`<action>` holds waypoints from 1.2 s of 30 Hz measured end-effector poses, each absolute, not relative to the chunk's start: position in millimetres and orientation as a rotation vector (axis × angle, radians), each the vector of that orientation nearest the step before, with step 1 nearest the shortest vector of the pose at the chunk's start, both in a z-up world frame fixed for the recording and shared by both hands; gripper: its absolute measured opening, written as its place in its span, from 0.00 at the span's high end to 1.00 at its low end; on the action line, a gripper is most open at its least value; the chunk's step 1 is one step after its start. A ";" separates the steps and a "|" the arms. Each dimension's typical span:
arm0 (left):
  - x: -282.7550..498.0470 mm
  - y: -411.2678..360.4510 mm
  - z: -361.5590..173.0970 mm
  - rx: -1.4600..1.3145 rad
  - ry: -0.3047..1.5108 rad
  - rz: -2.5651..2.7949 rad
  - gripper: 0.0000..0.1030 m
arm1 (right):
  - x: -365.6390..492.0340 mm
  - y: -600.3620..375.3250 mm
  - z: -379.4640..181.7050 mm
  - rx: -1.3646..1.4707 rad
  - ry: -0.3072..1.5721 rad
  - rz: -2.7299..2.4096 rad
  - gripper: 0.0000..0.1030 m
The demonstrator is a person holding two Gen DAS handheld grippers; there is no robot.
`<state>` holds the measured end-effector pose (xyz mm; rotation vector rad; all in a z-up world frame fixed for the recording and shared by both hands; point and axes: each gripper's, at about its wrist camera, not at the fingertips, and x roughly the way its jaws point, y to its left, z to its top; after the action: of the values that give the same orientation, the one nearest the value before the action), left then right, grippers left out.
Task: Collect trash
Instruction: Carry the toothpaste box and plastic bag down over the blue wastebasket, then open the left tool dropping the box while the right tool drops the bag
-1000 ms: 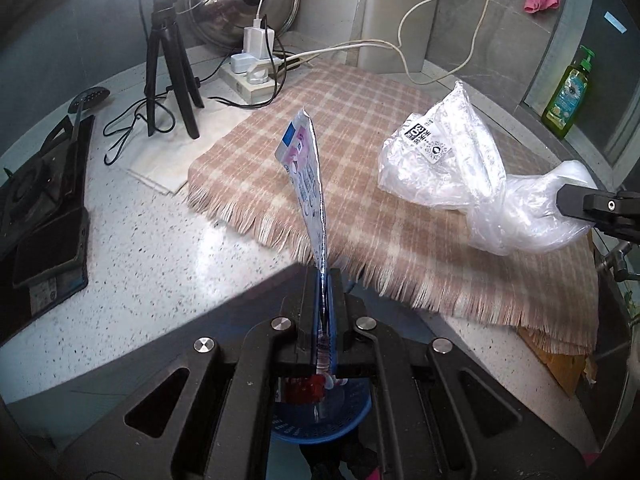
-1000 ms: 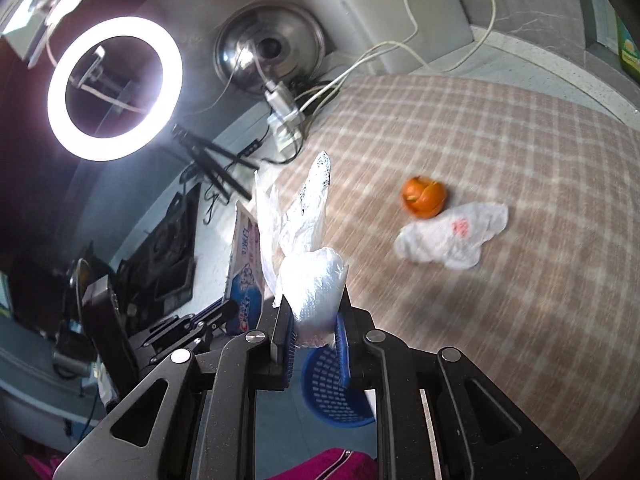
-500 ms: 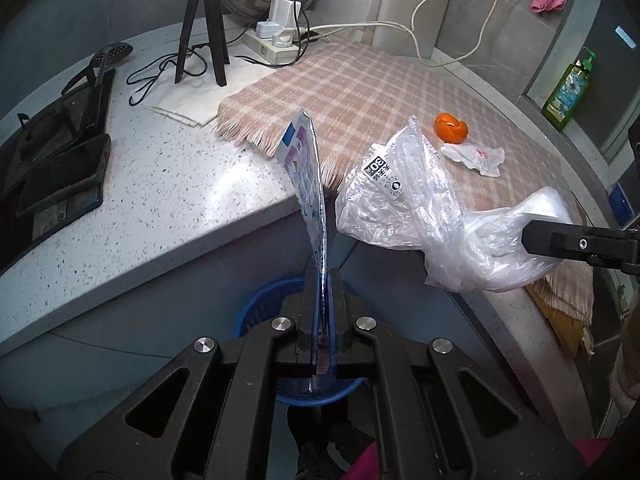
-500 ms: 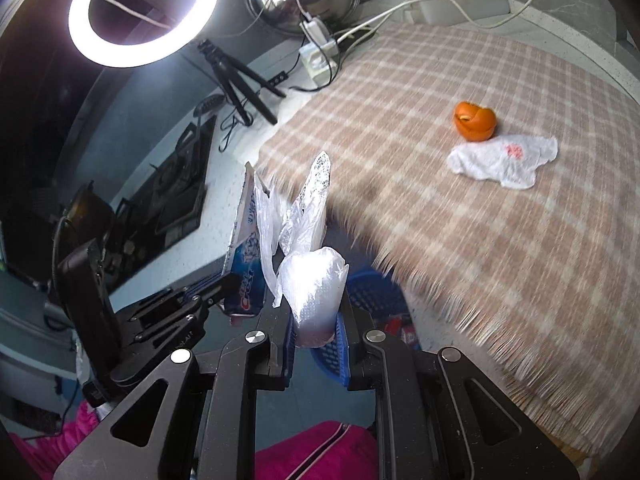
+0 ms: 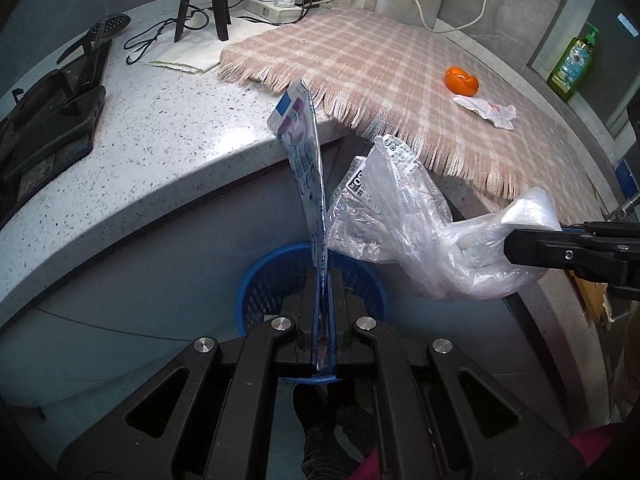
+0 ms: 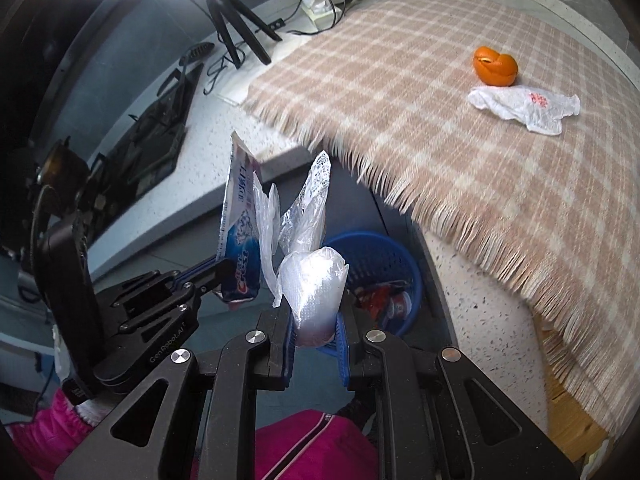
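My left gripper (image 5: 323, 280) is shut on a flattened toothpaste tube (image 5: 306, 168), held upright over the blue trash basket (image 5: 260, 276). The tube also shows in the right wrist view (image 6: 240, 232). My right gripper (image 6: 314, 320) is shut on a crumpled clear plastic bag (image 6: 308, 280), which also shows in the left wrist view (image 5: 400, 232), beside the tube and above the basket (image 6: 384, 256). An orange peel (image 6: 495, 65) and a white wrapper (image 6: 524, 106) lie on the checked cloth (image 6: 420, 128).
The speckled counter (image 5: 160, 152) curves around the basket. A tripod (image 6: 236, 28), power strip (image 5: 276, 4), cables and dark devices (image 5: 48, 120) sit at its back and left. A green soap bottle (image 5: 572, 64) stands far right. The basket holds some red trash (image 6: 384, 300).
Both grippers have pulled back off the counter and lowered with their loads; the blue basket now sits directly beneath the tube and the bag.
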<state>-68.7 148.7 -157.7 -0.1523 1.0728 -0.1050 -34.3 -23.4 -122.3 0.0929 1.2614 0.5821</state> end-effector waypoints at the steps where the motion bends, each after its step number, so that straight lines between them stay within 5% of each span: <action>1: -68.5 149.3 -160.3 -0.152 1.078 -0.106 0.99 | -34.7 -21.7 -124.3 0.084 1.264 0.580 0.86; 23: -49.3 147.0 -212.2 -0.105 1.187 -0.143 0.98 | -32.2 3.3 -166.5 -0.049 1.291 0.506 0.86; 25: -47.2 145.4 -216.7 -0.097 1.203 -0.145 0.94 | -30.9 5.2 -170.6 -0.059 1.297 0.502 0.82; 29: -46.9 142.8 -218.3 -0.080 1.195 -0.142 0.67 | -25.5 7.9 -177.3 -0.076 1.314 0.495 0.81; 36: -48.1 140.3 -221.9 -0.055 1.205 -0.132 0.66 | -20.3 8.2 -181.1 -0.065 1.324 0.491 0.76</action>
<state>-48.1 140.3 -221.9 -0.0548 1.2054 -0.1321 -20.3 8.2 -181.1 -0.0650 1.3243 0.4907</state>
